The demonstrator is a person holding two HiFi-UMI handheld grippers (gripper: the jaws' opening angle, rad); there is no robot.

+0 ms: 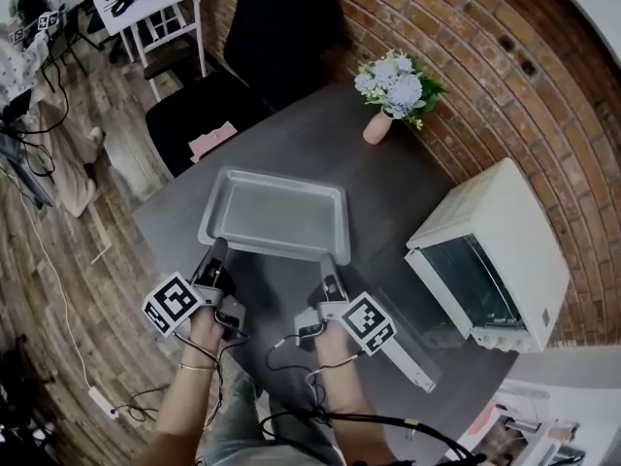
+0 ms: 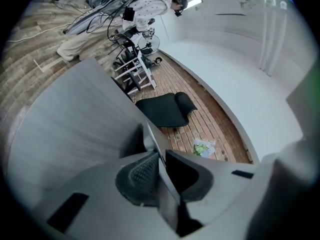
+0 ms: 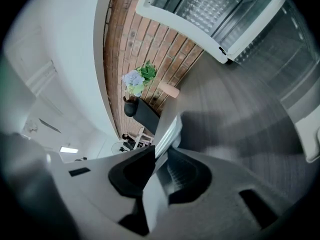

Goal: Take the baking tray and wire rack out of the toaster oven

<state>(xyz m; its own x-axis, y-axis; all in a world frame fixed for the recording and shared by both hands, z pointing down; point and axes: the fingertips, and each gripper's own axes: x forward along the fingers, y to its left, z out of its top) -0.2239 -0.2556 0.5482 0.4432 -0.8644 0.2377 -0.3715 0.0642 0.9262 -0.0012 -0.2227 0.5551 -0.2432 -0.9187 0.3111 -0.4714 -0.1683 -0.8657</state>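
Head cam overhead, gripper cams close, sharing tray [image 1: 277, 212].

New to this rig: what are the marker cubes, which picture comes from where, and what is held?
No robot here: a person holds hand-operated tongs, one per hand; the marker cubes belong to them. The overhead picture comes from a head camera; the other two look along each pair's jaws. The left tongs and right tongs both clamp the near rim of a baking tray over a dark table. A vase of flowers and an open toaster oven stand there too.
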